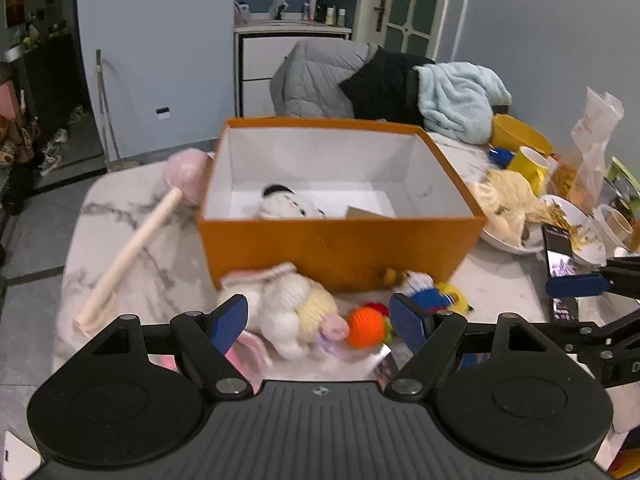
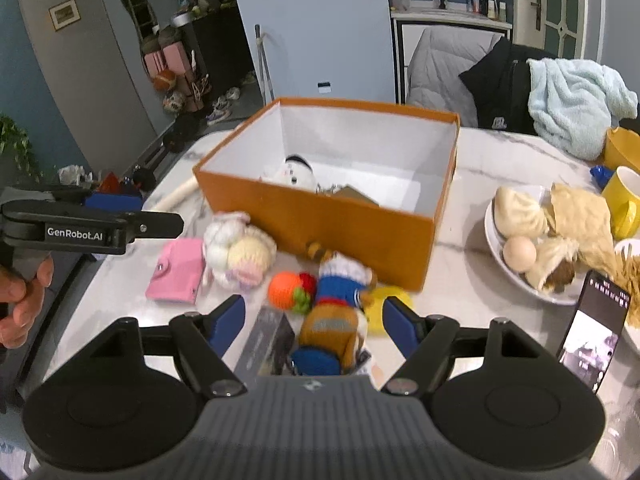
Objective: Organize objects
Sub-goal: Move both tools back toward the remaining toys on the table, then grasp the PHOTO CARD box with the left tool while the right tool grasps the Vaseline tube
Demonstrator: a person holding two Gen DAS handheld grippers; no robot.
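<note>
1. Blue pads of our left claw (image 1: 318,322) stand wide apart and empty, hovering over the white and yellow knitted doll (image 1: 288,306) that lies on the near side of the orange box (image 1: 340,248).
2. Our right claw (image 2: 314,322) is just as wide and holds nothing; between its pads lies the knitted doll in blue and brown (image 2: 336,304), with a dark small box (image 2: 266,342) just to its left.
3. We judge the step in hand is picking up toys for the box. To do it well, we should lower each claw until the pads flank the doll's body, close softly, and lift clear of the box wall before moving over it.
4. One white toy (image 1: 290,204) already sits inside the box, near its front wall.
5. Only the right view shows the pink wallet (image 2: 178,272) left of the white doll; only the left view shows the whole pink mallet (image 1: 148,224) to the left of the box.
</note>
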